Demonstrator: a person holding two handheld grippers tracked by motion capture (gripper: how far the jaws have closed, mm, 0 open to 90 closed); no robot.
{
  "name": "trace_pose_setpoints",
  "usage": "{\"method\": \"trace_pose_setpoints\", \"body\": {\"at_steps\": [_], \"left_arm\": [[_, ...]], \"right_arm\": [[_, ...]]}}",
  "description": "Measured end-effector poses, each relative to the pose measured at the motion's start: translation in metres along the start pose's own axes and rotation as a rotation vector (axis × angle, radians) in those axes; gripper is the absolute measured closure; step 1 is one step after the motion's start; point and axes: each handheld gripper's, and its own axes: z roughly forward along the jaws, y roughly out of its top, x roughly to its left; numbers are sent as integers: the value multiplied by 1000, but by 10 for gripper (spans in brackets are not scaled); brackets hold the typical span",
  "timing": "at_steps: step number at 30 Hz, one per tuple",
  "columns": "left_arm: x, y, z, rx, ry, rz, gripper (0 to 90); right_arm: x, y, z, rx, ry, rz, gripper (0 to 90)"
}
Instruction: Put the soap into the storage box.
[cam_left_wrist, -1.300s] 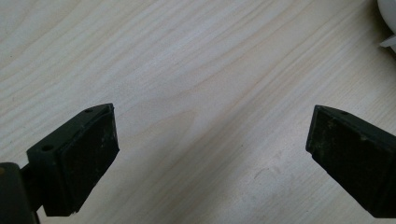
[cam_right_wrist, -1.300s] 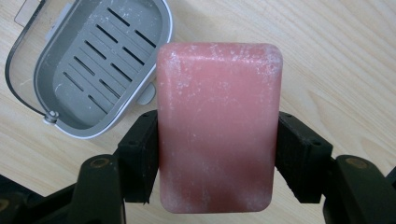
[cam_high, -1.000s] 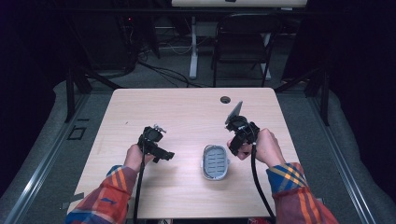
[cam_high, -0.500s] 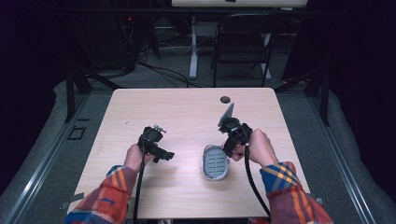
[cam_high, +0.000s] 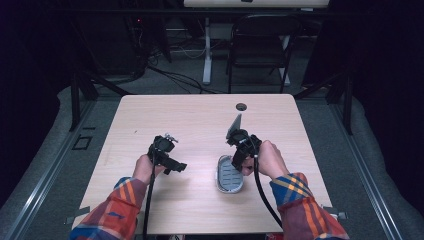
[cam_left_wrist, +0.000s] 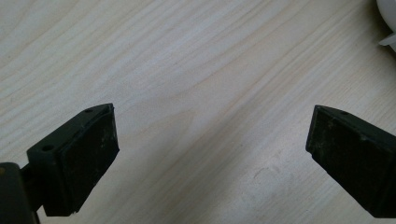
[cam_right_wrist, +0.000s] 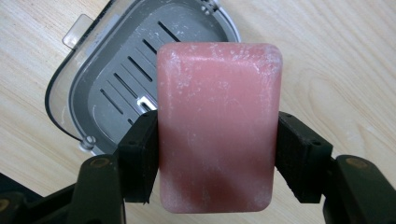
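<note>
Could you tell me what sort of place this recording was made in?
Probably a lab or studio set up for recording: a bare wooden table with dark curtains around it, loose cables on the floor and a folding chair behind.

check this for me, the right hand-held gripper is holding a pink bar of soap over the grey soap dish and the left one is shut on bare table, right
Not quite. The left hand-held gripper is open, its jaws wide apart over bare table, as the left gripper view shows. The rest holds: the right hand-held gripper grips the pink soap over the grey soap dish.
</note>
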Motion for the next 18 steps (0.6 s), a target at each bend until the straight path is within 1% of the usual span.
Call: {"method": "trace_pose_setpoints", "body": {"at_steps": [2, 3, 4, 7, 8, 11, 13, 14, 18], "left_arm": [[0, 0, 0, 1, 0, 1, 23], [0, 0, 0, 1, -1, 1, 23], [0, 0, 0, 2, 1, 3, 23], [0, 0, 0, 3, -2, 3, 24], [0, 0, 0, 1, -3, 1, 24], [0, 0, 0, 2, -1, 1, 24], [0, 0, 0, 1, 2, 2, 24], [0, 0, 0, -1, 1, 1, 24], [0, 0, 0, 1, 2, 3, 24]], "right_arm": [[2, 2, 3, 9, -4, -6, 371], [3, 2, 5, 0, 0, -5, 371], [3, 3, 5, 15, 0, -8, 371], [6, 6, 9, 19, 5, -8, 371], [6, 7, 10, 29, 1, -10, 371], [9, 9, 13, 22, 0, -3, 371], [9, 9, 13, 28, 2, -4, 371], [9, 10, 14, 39, -1, -14, 371], [13, 15, 18, 57, -1, -6, 371]]}}
